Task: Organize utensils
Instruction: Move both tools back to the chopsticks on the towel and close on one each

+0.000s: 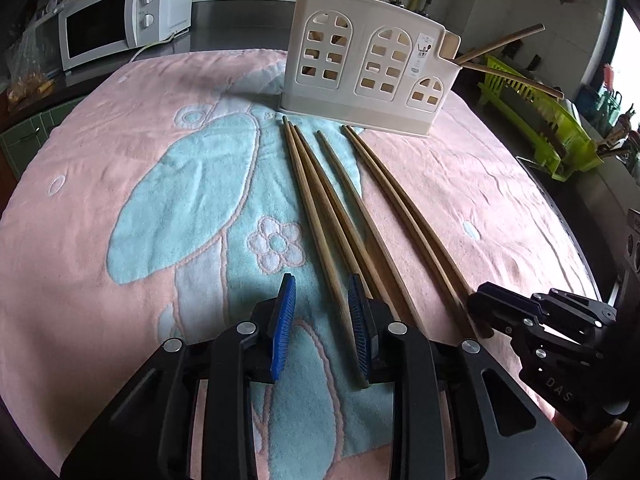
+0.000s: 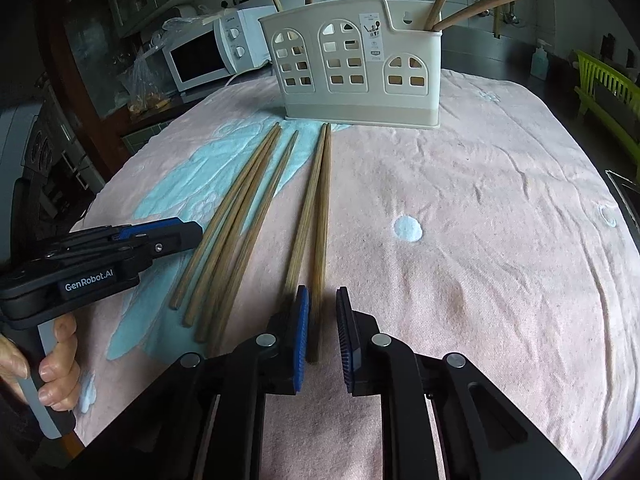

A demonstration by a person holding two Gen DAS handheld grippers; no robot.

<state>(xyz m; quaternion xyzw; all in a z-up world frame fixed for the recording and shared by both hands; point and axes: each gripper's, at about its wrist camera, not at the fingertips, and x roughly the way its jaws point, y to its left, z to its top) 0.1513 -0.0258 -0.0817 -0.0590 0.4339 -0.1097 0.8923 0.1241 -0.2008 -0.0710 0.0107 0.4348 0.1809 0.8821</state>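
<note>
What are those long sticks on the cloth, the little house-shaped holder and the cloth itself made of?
The sticks look like bamboo or wood: brown, matte, with lengthwise grain. The holder seems moulded plastic: cream, smooth, with clean cut-out windows. The cloth looks like terry towelling: pink, fuzzy, wrinkled, with raised blue patterns.
</note>
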